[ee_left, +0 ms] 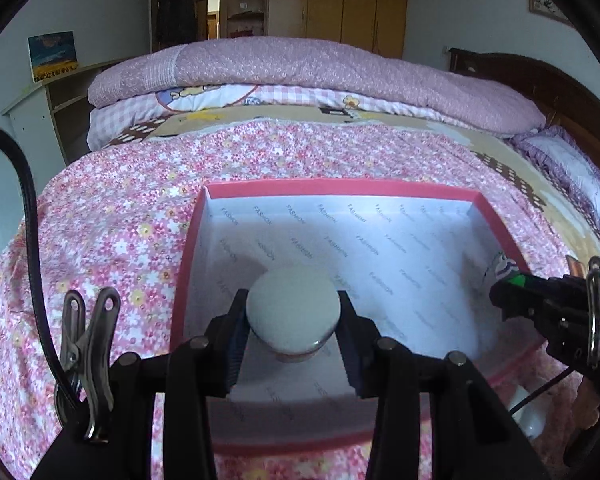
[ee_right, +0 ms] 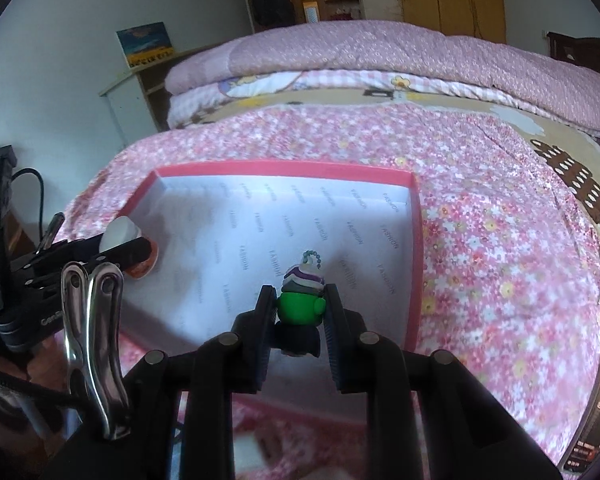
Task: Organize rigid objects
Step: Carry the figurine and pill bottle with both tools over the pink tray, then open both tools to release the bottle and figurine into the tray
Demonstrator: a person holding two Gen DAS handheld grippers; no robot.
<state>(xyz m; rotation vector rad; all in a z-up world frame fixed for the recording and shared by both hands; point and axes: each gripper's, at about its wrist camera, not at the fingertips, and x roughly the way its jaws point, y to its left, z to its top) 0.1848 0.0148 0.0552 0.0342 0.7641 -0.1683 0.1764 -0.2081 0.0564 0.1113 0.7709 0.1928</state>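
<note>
Gripping a white knob (ee_left: 293, 312) in the left gripper (ee_left: 294, 322), fingers (ee_left: 234, 336) clenched on both its sides, above the near-left part of the pink box (ee_left: 340, 187); pinching a green figure (ee_right: 300, 307) in the right gripper (ee_right: 300, 312), pads (ee_right: 265, 320) pressed to it, over the box's white floor near the right wall; box resting on the flowered bedspread (ee_left: 112, 216); folded quilts (ee_left: 320, 68) lying beyond.
</note>
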